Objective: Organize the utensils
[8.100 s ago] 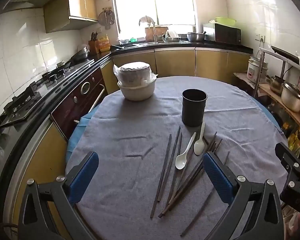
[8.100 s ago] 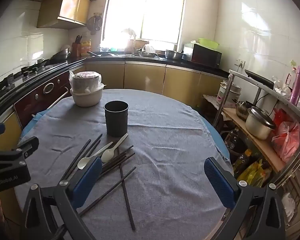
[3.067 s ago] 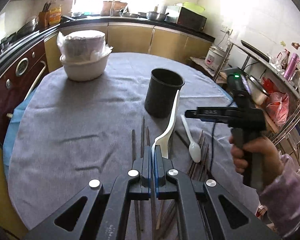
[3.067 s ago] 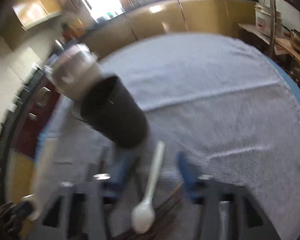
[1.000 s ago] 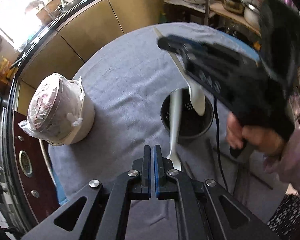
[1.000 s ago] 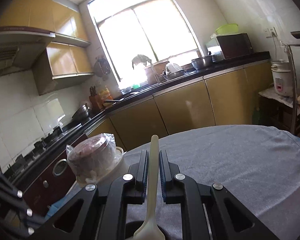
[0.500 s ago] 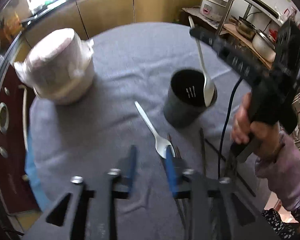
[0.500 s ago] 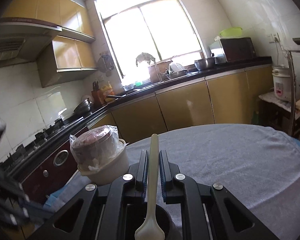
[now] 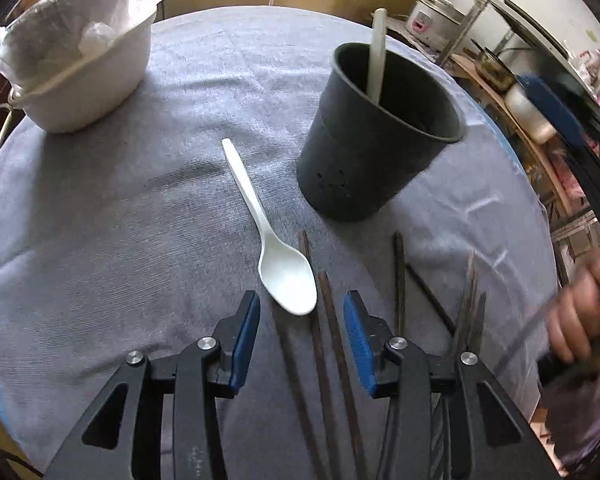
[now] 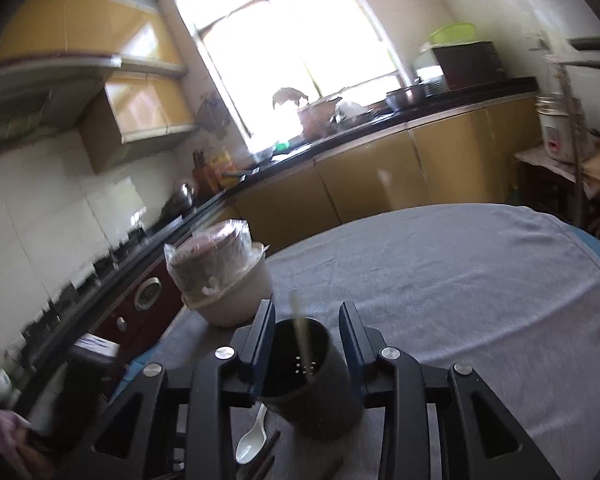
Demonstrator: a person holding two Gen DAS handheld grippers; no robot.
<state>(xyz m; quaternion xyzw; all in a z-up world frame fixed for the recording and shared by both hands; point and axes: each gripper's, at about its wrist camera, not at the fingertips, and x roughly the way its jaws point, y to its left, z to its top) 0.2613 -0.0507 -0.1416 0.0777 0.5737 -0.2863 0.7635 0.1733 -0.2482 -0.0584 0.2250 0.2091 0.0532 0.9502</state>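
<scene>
Utensils are only partly sorted. One white spoon point(image 9: 377, 56) now stands in the black holder point(image 9: 374, 136), since our right gripper point(image 10: 306, 340), pinching it half a second ago, has just opened its jaws; they stand spread and bare. The other spoon point(image 9: 274, 240) lies on the grey cloth point(image 9: 100, 220) left of the holder, where it fell when our left gripper point(image 9: 302, 336) let go. Its jaws have just been opening too, empty, above the dark chopsticks point(image 9: 332, 340) near us. That spoon likely needs regrasping.
</scene>
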